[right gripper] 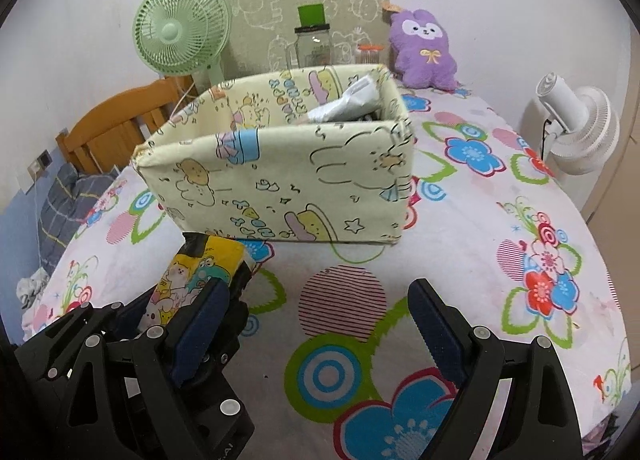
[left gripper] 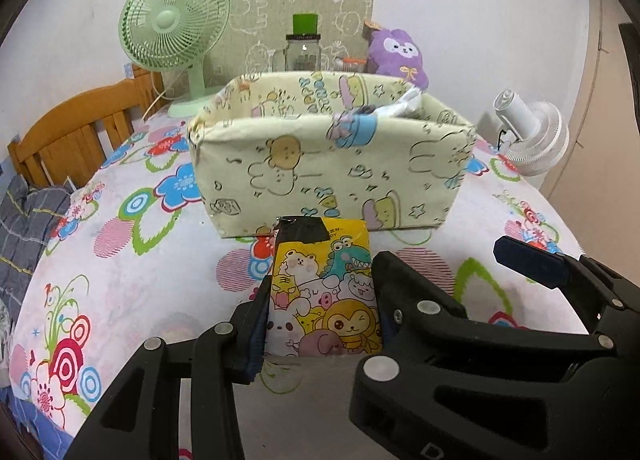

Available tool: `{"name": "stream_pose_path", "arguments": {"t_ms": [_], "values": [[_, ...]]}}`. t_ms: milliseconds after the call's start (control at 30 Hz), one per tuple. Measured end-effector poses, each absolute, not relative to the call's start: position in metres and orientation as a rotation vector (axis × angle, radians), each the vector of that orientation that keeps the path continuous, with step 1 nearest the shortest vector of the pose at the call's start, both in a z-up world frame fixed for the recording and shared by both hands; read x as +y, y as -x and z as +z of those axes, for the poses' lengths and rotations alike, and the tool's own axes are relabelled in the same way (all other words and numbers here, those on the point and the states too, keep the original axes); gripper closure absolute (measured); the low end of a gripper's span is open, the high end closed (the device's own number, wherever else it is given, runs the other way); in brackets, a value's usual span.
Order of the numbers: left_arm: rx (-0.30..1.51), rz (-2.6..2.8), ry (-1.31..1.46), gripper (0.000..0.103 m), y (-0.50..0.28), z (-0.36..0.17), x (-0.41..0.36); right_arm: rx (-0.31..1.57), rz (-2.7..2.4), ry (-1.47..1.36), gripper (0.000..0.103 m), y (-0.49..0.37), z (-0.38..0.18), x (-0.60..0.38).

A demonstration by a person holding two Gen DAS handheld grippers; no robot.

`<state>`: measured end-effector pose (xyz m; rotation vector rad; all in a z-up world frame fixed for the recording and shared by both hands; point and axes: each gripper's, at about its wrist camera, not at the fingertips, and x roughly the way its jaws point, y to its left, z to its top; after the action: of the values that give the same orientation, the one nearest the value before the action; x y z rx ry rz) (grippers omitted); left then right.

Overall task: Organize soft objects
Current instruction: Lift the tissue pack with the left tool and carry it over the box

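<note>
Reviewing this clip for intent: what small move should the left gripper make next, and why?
Probably lift the cartoon tissue pack up and forward over the fabric bin's near wall. The left gripper is already shut on it, and the bin sits open directly ahead.

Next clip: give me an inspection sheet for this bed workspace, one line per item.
Surface: floral bedsheet.
Job's things: cartoon tissue pack in front of the fabric box; silver packet inside the box.
Clutter: purple plush, jar behind the box.
Grippers: left gripper shut on the pack; right gripper open, holding nothing.
Cables: white cord by green fan.
Surroundings: white fan, wooden headboard.
</note>
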<state>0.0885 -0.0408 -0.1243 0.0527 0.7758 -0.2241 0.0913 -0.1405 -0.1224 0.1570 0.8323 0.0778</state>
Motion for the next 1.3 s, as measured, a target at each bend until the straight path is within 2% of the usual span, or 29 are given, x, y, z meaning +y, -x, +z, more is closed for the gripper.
{"name": "stream_pose_path", "arguments": {"t_ms": [1300], "values": [[0.542, -0.237, -0.056, 0.056, -0.048, -0.016, -0.046, 0.599, 0.03, -0.157, 0.01, -0.044, -0.006, -0.155]]}}
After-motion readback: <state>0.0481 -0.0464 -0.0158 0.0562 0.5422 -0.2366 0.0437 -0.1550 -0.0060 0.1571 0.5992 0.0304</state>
